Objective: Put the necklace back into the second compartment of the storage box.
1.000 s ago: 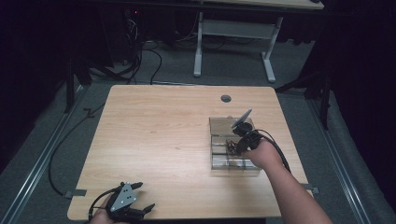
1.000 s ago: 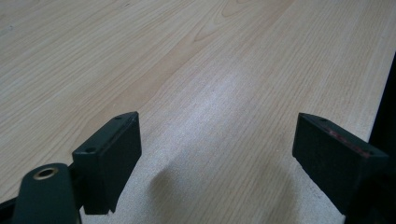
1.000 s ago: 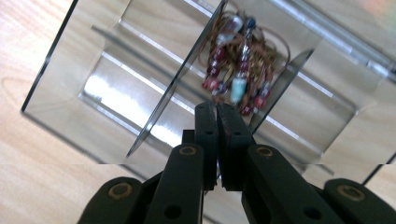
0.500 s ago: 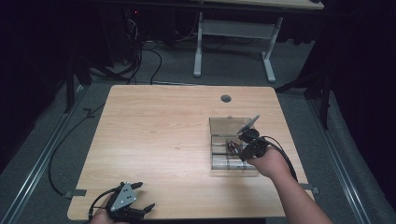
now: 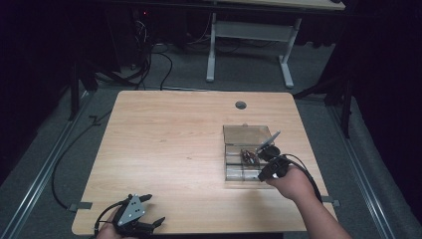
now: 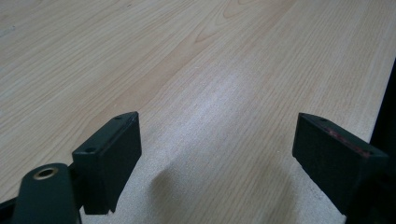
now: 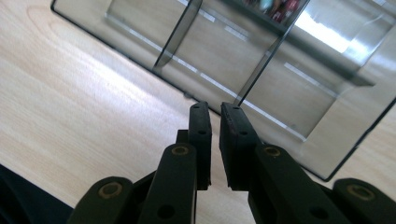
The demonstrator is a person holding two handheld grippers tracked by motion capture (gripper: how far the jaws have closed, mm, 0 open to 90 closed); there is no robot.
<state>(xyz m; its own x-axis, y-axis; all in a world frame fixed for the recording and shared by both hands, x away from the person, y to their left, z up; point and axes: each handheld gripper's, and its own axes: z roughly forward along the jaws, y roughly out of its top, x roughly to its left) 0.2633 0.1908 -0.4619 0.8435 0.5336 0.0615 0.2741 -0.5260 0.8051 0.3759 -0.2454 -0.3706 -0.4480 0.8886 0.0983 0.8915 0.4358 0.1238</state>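
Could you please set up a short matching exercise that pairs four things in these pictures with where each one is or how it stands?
Things:
1. clear divided box
2. left gripper
3. right gripper
4. round hole in the table

Places or states:
A. near the table's far edge, around the middle
B. at the near left corner, fingers wide apart over bare wood
C. on the right half of the table, with small dark items in one compartment
D. fingers a narrow slit apart, nothing between them, at the box's near side

Pairs: 1-C, 2-B, 3-D, 4-A
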